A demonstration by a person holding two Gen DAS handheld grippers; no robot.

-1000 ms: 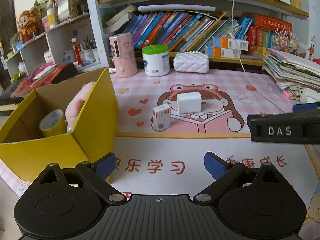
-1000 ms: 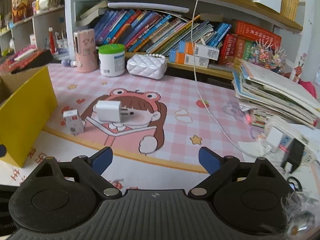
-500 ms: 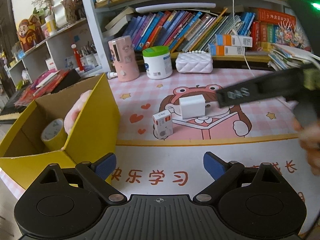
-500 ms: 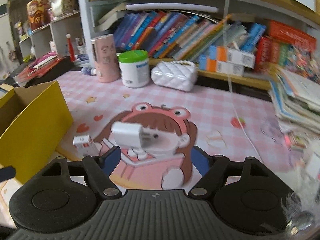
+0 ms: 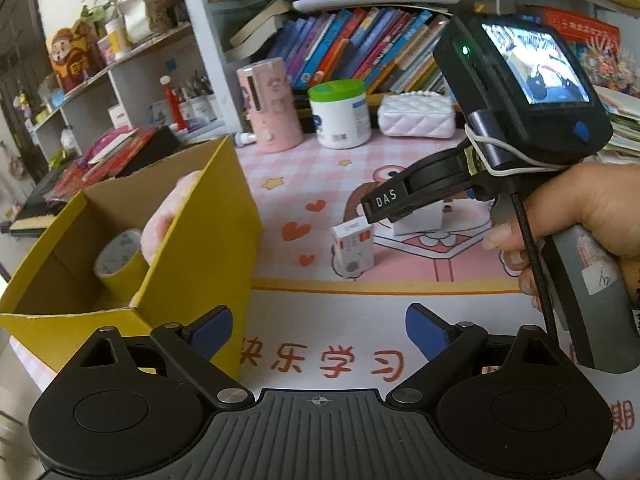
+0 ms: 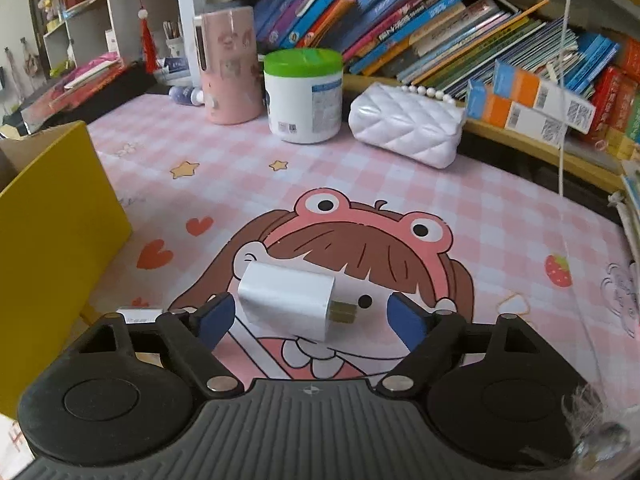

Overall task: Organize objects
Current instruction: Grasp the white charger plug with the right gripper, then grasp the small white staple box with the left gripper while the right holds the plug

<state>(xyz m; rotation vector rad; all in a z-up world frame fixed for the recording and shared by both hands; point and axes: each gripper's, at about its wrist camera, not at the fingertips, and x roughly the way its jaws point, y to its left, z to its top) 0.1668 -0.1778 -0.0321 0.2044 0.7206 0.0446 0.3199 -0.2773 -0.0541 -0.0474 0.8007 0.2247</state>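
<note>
Pink checkered mat (image 6: pixel 460 200) below bookshelf (image 6: pixel 400 28); both tools agape, right tool (image 6: pixel 310 316) straddling white charger (image 6: pixel 286 300).

- The left gripper (image 5: pixel 319 328) is held with jaws apart above the mat (image 5: pixel 340 344).
- A tape roll (image 5: pixel 120 254) is seen inside the yellow box (image 5: pixel 208 248).
- The right gripper (image 5: pixel 386 202) is held over the white charger (image 5: pixel 420 218).
</note>
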